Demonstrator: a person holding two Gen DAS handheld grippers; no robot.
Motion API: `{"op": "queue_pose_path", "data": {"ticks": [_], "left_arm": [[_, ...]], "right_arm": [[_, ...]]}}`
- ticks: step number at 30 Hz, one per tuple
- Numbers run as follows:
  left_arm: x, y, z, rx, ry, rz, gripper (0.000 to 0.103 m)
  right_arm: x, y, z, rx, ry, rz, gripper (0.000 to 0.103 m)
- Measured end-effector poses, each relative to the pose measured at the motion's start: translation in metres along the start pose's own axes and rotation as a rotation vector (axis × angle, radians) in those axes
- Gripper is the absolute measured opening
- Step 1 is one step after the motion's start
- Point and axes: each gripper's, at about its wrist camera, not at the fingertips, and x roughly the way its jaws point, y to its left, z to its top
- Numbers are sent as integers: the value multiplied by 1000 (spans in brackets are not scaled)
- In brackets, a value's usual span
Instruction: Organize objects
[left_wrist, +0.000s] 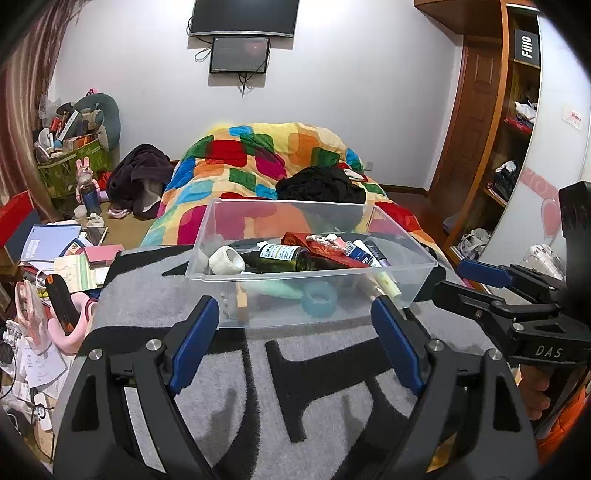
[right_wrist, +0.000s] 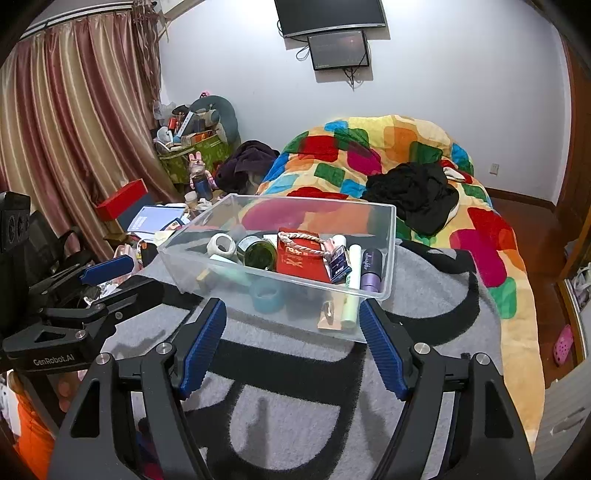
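A clear plastic bin (left_wrist: 413, 243) (right_wrist: 389, 236) stands on a grey and black blanket (left_wrist: 325, 398) (right_wrist: 295, 398). It holds a white tape roll (left_wrist: 226, 260) (right_wrist: 221, 246), a dark green bottle (left_wrist: 284, 255) (right_wrist: 258, 254), a red envelope with a cord (right_wrist: 299, 254), a blue tape ring (left_wrist: 319, 299) (right_wrist: 266, 294), tubes (right_wrist: 354, 280) and a purple stick (right_wrist: 370, 271). My left gripper (left_wrist: 295, 314) is open and empty just before the bin's near wall. My right gripper (right_wrist: 291, 317) is open and empty before the bin; it also shows in the left wrist view (left_wrist: 476, 280).
A colourful quilt (left_wrist: 258, 162) (right_wrist: 388, 147) with black clothes (left_wrist: 321, 184) (right_wrist: 413, 195) lies behind the bin. Books, papers and boxes clutter the floor at the left (left_wrist: 55, 251). A wardrobe with shelves (left_wrist: 517, 129) stands at the right. Curtains (right_wrist: 66, 110) hang at the left.
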Motion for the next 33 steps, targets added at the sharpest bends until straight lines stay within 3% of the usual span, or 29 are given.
{"op": "queue_pose_path", "data": {"ticks": [33], "left_arm": [[1,-4,2,-16,17,-28,88]], "right_arm": [[0,3,-4,4,3,13,74]]}}
